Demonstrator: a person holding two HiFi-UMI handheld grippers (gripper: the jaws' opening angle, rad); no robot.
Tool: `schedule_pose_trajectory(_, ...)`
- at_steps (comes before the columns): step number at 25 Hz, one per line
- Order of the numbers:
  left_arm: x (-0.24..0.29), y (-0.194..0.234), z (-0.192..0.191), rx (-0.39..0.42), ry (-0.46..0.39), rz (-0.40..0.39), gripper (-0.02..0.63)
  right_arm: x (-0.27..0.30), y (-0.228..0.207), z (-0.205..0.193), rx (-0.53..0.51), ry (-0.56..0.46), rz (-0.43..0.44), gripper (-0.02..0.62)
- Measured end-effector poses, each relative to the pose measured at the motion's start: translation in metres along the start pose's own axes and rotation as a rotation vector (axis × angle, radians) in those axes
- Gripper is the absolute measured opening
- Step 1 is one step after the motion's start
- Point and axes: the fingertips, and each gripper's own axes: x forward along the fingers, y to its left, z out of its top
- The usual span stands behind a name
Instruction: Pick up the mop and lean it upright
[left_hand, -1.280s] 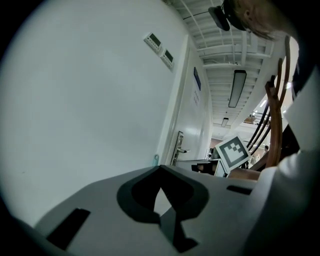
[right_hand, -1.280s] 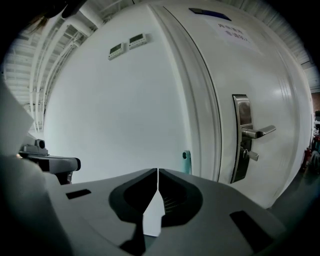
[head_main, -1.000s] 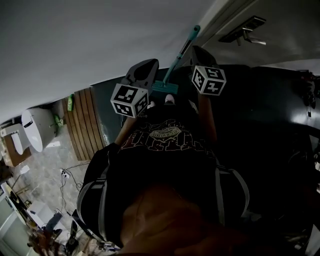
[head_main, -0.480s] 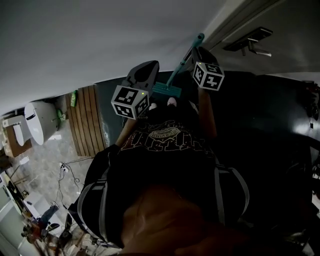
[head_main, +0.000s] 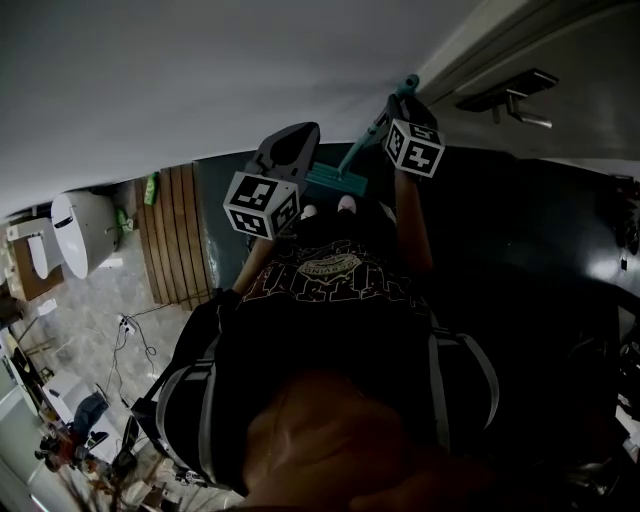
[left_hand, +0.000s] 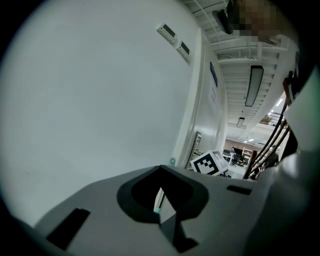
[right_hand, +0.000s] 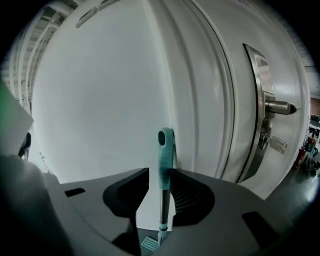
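Both grippers have edged toward the wall (head_main: 200, 80) since the earlier frame, the right one more. Left gripper (head_main: 298, 135): jaws nearly together, nothing in them, sits left of the mop. Mop (head_main: 345, 170) stands upright, head down, handle (right_hand: 165, 150) top against the wall beside the door (right_hand: 240, 100). Right gripper (right_hand: 160, 192) is nearer: jaws have just been opening, wide now, handle between them and unclamped. Likely retreat is straight back, without nudging the handle sideways.

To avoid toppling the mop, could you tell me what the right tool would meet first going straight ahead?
The mop handle, between the just-opened jaws of the right tool; the white wall looks close behind.
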Motion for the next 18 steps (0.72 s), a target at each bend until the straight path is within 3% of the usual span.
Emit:
schedule_pose_trajectory(8, 0.005, 0.006, 0.001, -0.018, 0.005, 0.007, 0.048, 0.011, -0.005, -0.008, 0.069, 0.011, -0.08, 0.123)
schedule_pose_trajectory(18, 0.011, 0.011, 0.001, -0.03, 0.015, 0.005, 0.048, 0.025, 0.001, -0.011, 0.029, 0.03, -0.09, 0.121)
